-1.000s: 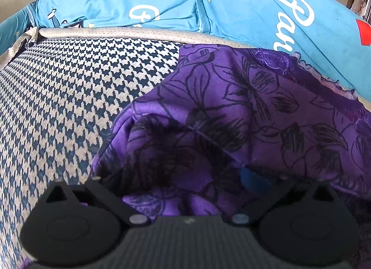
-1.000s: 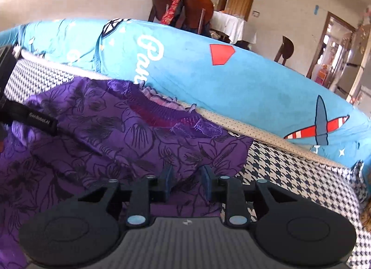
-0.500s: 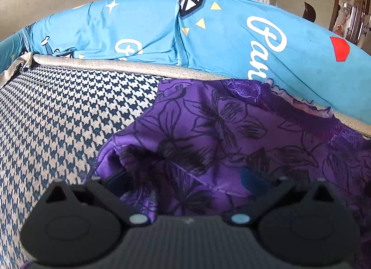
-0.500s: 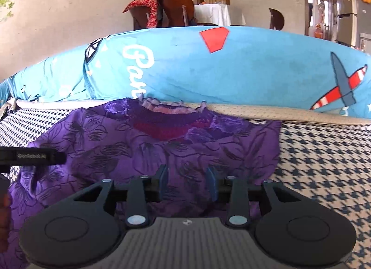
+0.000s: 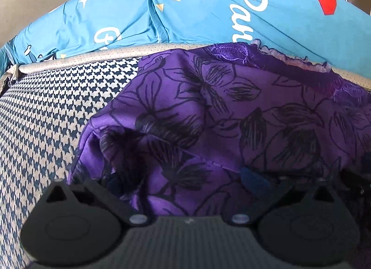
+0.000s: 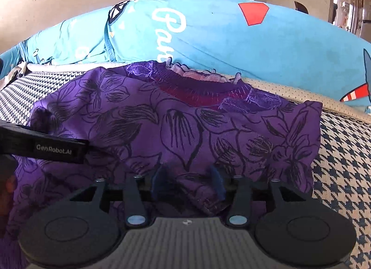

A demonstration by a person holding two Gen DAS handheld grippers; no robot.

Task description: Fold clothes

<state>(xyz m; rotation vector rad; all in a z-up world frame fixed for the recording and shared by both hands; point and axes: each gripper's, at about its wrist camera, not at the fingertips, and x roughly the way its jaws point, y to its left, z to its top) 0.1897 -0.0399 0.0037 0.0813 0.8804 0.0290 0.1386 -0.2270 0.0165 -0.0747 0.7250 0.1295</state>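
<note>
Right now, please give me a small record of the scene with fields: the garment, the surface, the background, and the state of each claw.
garment: purple flowered top, lying spread with its neckline toward the back
surface: houndstooth sofa seat
background: blue cushion cover with white lettering, along the sofa back
left claw: wide open, cloth bunched between the fingers
right claw: partly open, cloth between its blue fingers, not clamped
fold: not yet made

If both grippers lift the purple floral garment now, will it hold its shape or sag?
The purple floral garment is likely floppy: it bunches and drapes in soft folds on the houndstooth cushion. It probably sags between the left gripper and right gripper. Its slight sheen suggests that it may slip.
</note>
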